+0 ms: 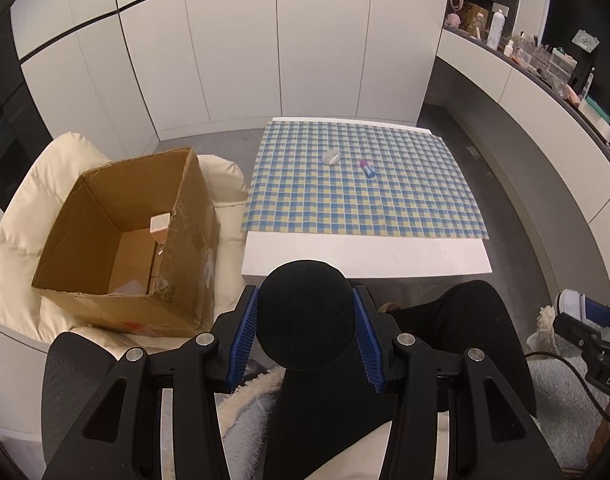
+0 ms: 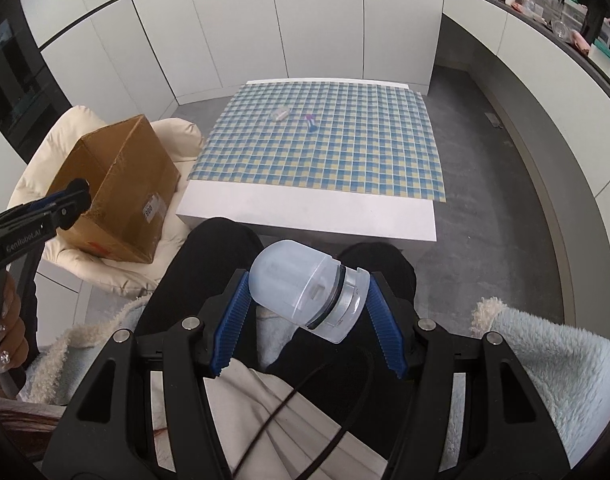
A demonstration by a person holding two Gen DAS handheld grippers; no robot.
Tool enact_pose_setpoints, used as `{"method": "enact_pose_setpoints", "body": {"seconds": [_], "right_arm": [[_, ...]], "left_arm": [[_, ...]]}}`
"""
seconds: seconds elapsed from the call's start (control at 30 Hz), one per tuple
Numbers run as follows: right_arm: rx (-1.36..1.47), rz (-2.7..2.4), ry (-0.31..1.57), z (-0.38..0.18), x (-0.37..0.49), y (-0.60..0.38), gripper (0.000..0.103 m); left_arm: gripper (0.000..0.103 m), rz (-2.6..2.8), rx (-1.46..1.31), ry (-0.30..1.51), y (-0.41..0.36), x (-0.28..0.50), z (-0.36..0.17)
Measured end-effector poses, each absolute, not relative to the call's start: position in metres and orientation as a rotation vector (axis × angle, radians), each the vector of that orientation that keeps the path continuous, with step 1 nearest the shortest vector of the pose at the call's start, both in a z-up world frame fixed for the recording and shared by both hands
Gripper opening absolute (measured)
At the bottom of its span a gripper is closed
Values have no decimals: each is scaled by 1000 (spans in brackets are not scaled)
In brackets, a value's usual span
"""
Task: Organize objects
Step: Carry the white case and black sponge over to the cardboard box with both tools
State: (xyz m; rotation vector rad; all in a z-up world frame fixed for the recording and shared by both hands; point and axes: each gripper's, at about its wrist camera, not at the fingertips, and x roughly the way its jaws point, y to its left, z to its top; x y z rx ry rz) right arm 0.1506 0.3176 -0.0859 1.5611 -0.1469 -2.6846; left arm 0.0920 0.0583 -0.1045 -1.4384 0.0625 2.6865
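partly done: left gripper (image 1: 305, 334) clamps a black ball (image 1: 305, 312), right gripper (image 2: 307, 316) a clear domed container (image 2: 305, 288), cardboard box (image 1: 125, 240) holds items, two small objects (image 1: 331, 157) remain on the checked cloth (image 1: 365, 208).

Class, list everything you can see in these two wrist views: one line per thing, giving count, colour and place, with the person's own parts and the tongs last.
Cardboard box: one, brown, open, on a cream cushion left of the table.
Cream cushion: one, under the box.
Table: one, white, low, ahead of the knees.
Checked cloth: one, blue and yellow, on the table.
Small white item: one, on the cloth; kind unclear.
Small tube: one, purple and blue, beside it.
Shelf clutter: many, mixed, far right.
Black ball: one, held in the left tongs.
Clear domed container: one, translucent, held in the right tongs.
Legs: two, black trousers.
Hand: one, on the left handle.
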Motion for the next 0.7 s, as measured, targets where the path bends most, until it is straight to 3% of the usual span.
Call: {"method": "enact_pose_setpoints", "body": {"seconds": [0.7], "right_arm": [[1575,-2663,-134,-93,140,314,62]], "left_arm": [[47,2670,-1482,61,60,85,-114]]}}
